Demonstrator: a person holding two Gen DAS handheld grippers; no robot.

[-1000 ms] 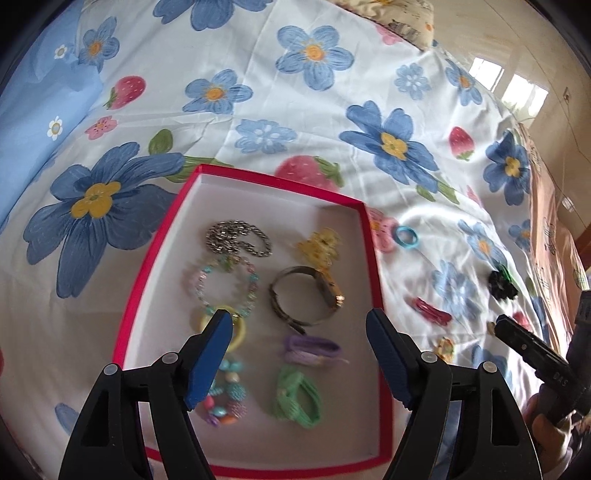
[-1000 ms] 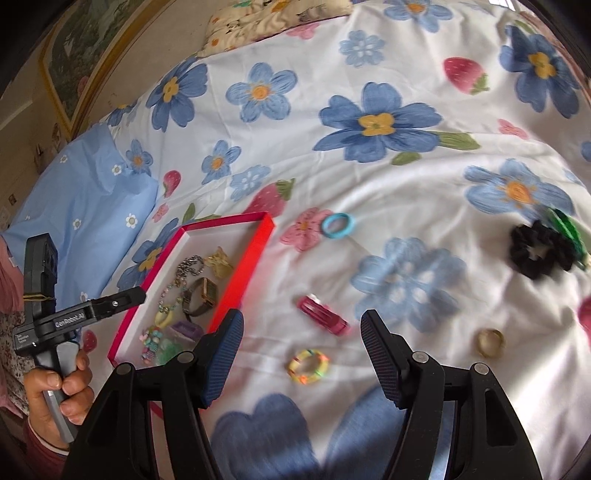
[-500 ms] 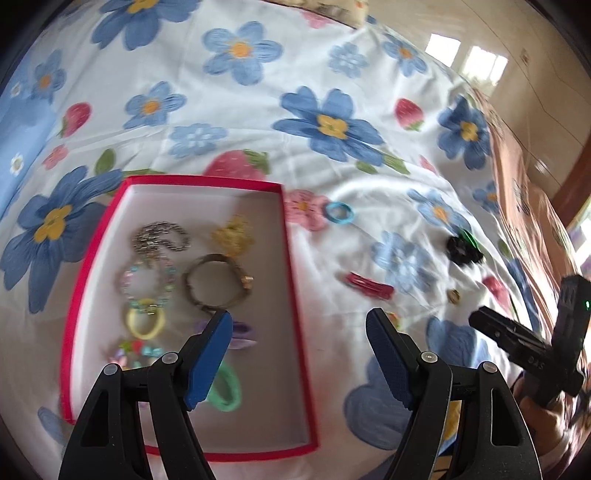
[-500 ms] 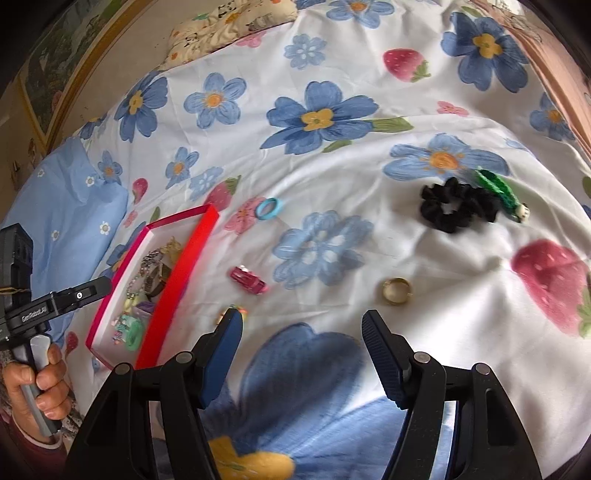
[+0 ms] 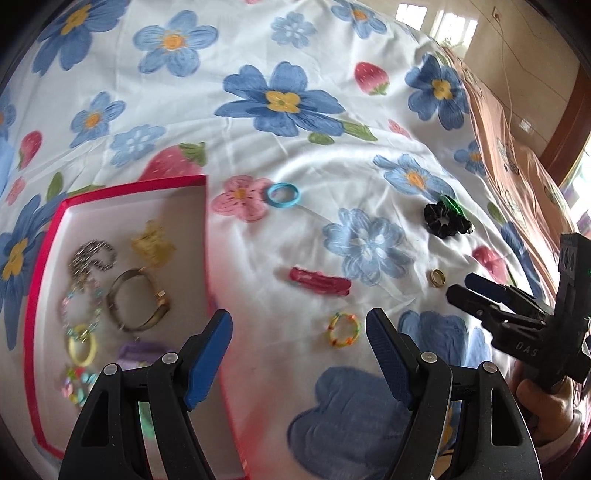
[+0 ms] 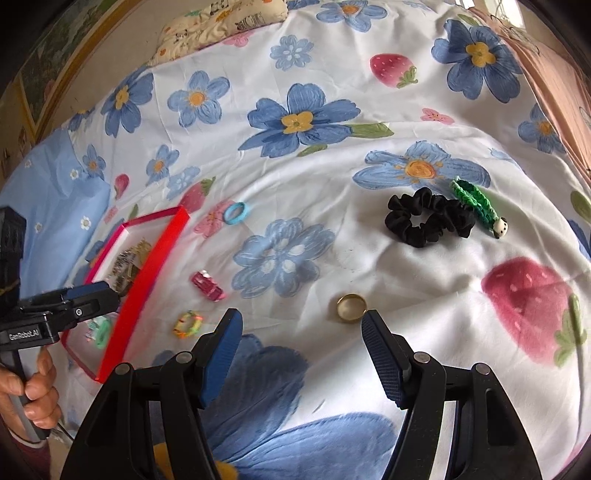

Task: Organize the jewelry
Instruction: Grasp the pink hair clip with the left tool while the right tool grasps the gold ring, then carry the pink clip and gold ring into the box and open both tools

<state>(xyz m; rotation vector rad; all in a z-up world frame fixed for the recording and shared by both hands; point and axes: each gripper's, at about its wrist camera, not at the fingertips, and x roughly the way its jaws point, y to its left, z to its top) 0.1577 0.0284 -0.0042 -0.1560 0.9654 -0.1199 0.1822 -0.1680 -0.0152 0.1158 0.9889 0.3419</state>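
Observation:
A red-rimmed box (image 5: pixel 205 236) (image 6: pixel 155 258) holds a watch (image 5: pixel 138 302), a chain, bead bracelets and hair ties. Loose on the bed lie a multicolour ring (image 5: pixel 344 329) (image 6: pixel 187 324), a red clip (image 5: pixel 319 281) (image 6: pixel 207 285), a gold ring (image 5: pixel 437 277) (image 6: pixel 351 307), a blue ring (image 5: pixel 283 195) (image 6: pixel 235 213), a black scrunchie (image 5: pixel 443 220) (image 6: pixel 424 216) and a green braided clip (image 6: pixel 476 204). My left gripper (image 5: pixel 299 328) is open and empty, just before the multicolour ring. My right gripper (image 6: pixel 301 325) is open and empty, its right fingertip by the gold ring.
The flowered bedsheet (image 6: pixel 295 122) covers the bed. A patterned pillow (image 6: pixel 221 18) lies at the far edge. A blue pillow (image 6: pixel 55 192) lies left of the box. A pink cover (image 5: pixel 517 158) and a window are on the right.
Both grippers have swung right, away from the box. The left now faces the multicolour ring. The right now faces the gold ring. Both stay open.

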